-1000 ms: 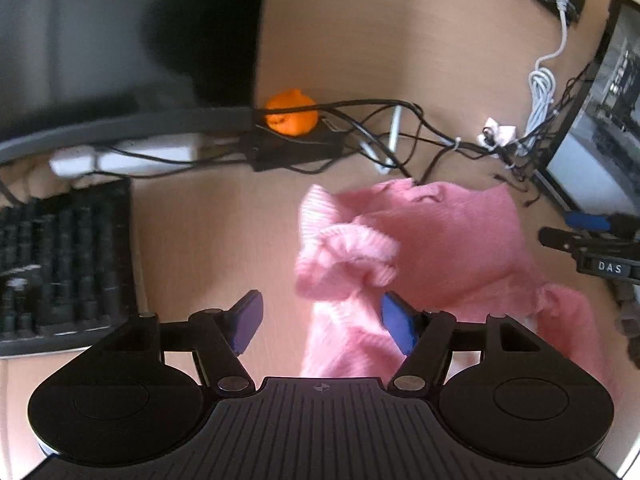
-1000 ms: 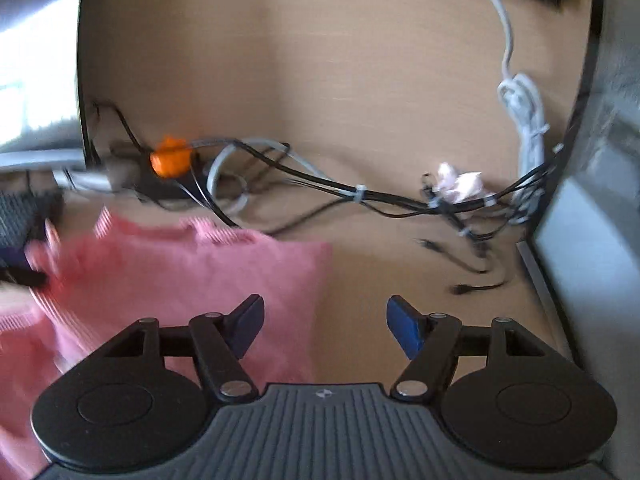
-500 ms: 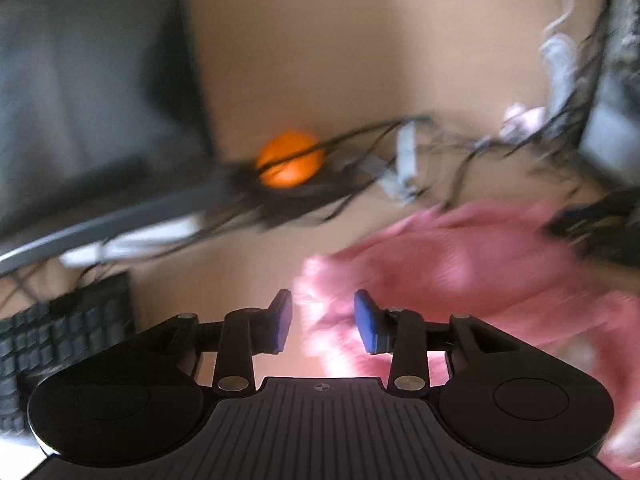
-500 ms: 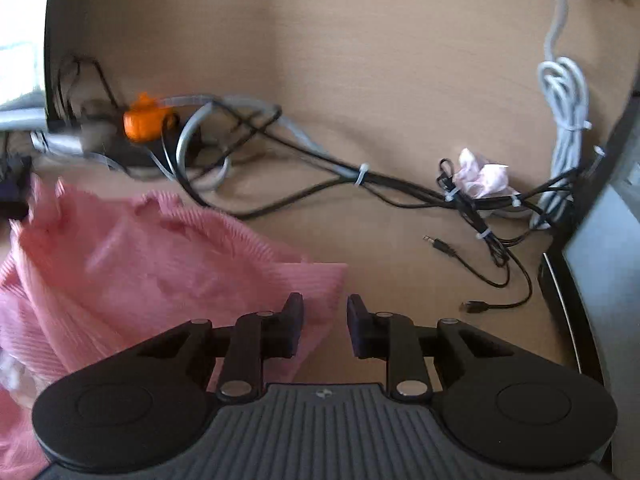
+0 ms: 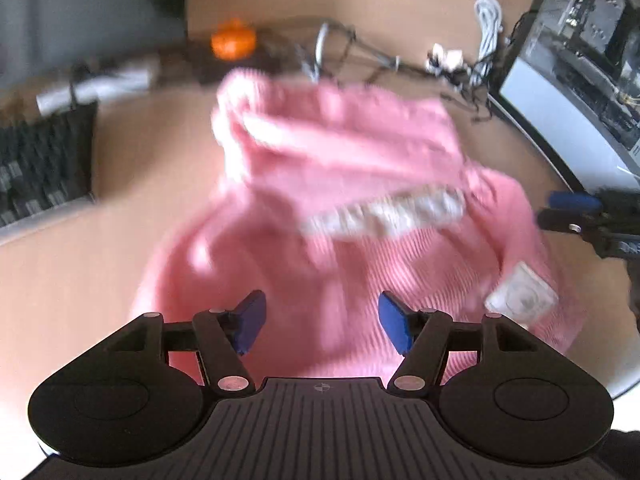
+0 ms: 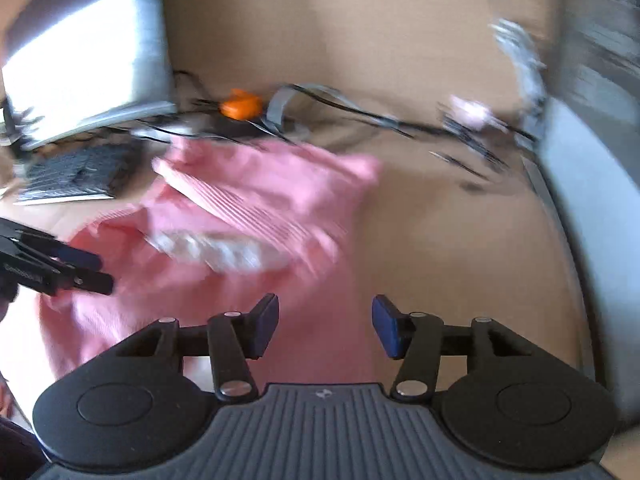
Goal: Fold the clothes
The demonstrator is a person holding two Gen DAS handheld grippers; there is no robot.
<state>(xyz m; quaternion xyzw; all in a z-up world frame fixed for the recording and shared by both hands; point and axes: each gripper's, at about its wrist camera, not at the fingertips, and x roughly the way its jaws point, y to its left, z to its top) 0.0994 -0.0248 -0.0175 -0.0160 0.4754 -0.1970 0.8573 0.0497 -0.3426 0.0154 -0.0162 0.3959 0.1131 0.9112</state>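
Observation:
A pink ribbed garment (image 5: 352, 184) lies bunched on the wooden desk, with a white-edged hem folded across its middle and a white label (image 5: 520, 300) near its right edge. It also shows in the right wrist view (image 6: 248, 208). My left gripper (image 5: 322, 322) is open just above the garment's near part, with nothing between its fingers. My right gripper (image 6: 325, 330) is open over the garment's right edge, empty. The right gripper shows at the right of the left wrist view (image 5: 576, 216), and the left gripper at the left of the right wrist view (image 6: 60, 268). Both views are blurred.
A black keyboard (image 5: 40, 168) lies at the left. A tangle of cables (image 6: 360, 116) and an orange object (image 5: 234, 40) lie behind the garment. A monitor (image 5: 580, 60) stands at the right, a laptop screen (image 6: 80, 76) at the back left.
Both grippers narrowed half a second ago and have opened wide again. The garment's far part has been folded toward me, and both grippers have pulled back.

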